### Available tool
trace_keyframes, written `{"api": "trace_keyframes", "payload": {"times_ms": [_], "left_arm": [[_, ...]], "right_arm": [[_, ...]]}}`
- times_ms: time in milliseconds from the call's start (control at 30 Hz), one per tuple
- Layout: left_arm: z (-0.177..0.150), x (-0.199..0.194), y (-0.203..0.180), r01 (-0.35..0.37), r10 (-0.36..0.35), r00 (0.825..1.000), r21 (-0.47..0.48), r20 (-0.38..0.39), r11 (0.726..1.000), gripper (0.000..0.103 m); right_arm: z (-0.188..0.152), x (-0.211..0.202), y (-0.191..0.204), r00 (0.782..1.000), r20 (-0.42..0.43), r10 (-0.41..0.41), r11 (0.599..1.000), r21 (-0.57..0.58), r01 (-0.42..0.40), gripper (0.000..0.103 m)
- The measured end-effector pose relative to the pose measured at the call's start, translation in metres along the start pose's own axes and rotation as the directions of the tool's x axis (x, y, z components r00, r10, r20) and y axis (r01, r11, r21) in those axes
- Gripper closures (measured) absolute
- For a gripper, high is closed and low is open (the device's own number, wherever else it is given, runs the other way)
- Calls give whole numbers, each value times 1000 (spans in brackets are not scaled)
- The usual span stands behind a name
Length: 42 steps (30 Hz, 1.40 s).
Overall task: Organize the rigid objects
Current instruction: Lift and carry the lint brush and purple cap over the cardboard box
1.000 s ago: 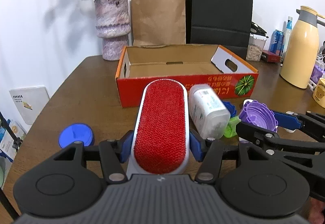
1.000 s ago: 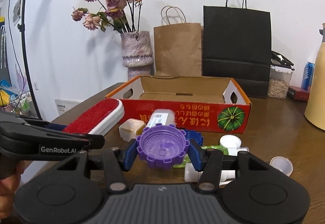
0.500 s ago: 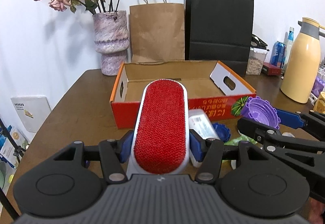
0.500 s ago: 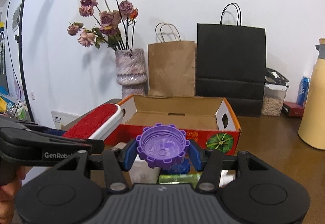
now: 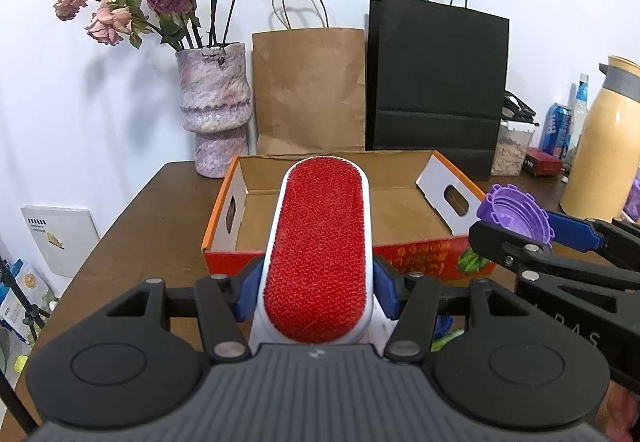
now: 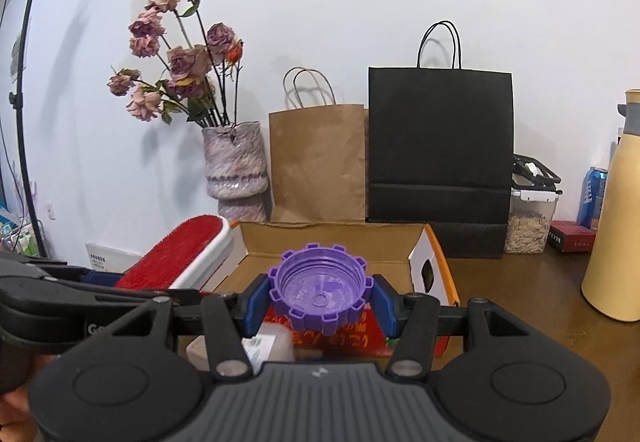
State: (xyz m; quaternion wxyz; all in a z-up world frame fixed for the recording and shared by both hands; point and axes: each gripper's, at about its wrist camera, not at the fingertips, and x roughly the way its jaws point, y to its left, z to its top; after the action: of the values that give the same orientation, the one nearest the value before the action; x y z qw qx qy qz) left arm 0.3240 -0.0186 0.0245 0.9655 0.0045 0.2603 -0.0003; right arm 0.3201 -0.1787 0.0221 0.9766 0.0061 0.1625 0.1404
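Low in the frame, our left gripper squeezes the red brush, our right gripper the purple cap. Both have risen toward the box behind, ready to drop in.

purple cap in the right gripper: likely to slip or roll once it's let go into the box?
Probably a secure hold: the purple cap has a notched rim, and the right gripper clamps it on opposite sides. It looks like thin hollow plastic, so likely light and stiff. Released flat and open side up into the cardboard box, it should settle; dropped on edge, it may roll.
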Motion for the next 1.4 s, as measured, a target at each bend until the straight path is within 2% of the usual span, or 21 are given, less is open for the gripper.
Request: {"api": "trace_keyframes", "payload": {"times_ms": [800,1133,1400], "left_arm": [[52,68,-3,-20,20,999,-12,46,1000,45],[74,101,2,-49,50,997,-28,65,998,45],[86,135,9,-42,43,998,-16,47,999,45]], "right_arm": [[33,80,-20,1000,-15,-12,1000,5,12,50],[45,115,-32,999,-34,-29,1000,7,29,50],[53,144,-38,997,-64,-35,999,-12,34,50]]}}
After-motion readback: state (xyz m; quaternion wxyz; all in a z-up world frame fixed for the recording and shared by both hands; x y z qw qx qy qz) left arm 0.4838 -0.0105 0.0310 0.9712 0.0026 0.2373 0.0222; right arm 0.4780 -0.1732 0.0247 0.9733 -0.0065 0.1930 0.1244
